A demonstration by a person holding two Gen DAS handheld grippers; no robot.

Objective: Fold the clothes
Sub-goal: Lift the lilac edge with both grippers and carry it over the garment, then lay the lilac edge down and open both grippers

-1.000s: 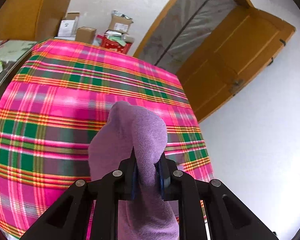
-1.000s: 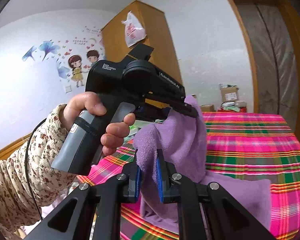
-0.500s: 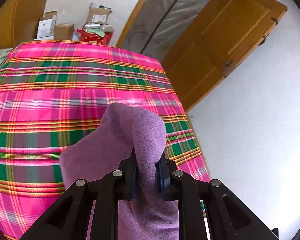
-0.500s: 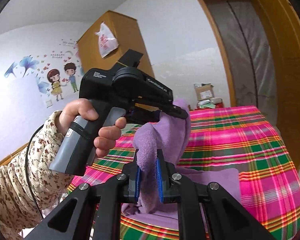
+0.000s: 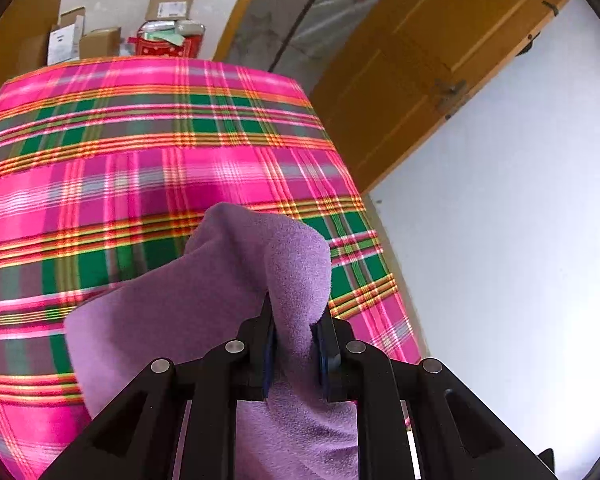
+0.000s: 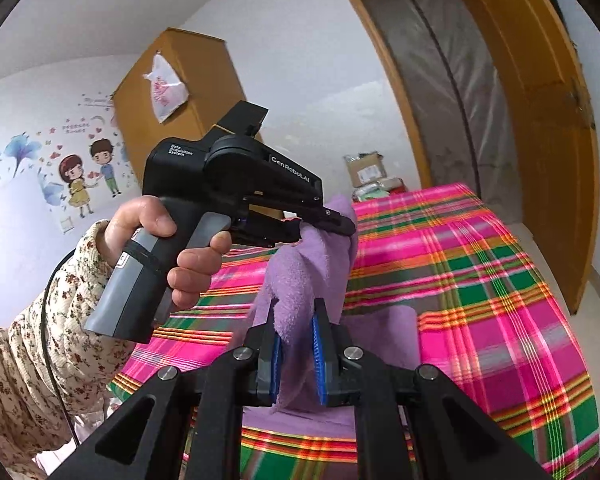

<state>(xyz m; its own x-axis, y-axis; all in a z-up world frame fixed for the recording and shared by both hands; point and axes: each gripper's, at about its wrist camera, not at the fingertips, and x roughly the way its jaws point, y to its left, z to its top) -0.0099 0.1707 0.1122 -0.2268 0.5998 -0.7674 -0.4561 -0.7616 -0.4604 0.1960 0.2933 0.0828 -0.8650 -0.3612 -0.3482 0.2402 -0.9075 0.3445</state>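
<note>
A purple fleece cloth hangs over a bed with a pink and green plaid cover. My left gripper is shut on a bunched fold of it, and the cloth drapes down to the left onto the cover. In the right wrist view my right gripper is shut on another bunch of the purple cloth. Just beyond it a hand in a floral sleeve holds the left gripper's black body, whose jaws pinch the cloth's upper edge. More of the cloth lies flat on the plaid cover.
Cardboard boxes and a red bag are stacked past the bed's far end. An open wooden door and a white wall stand to the right of the bed. A wooden wardrobe with a hanging plastic bag stands by the wall with cartoon stickers.
Both grippers have carried the cloth over the bed and slightly down, toward its door-side edge. More of the cloth now spreads on the cover. Both grips are unchanged.
</note>
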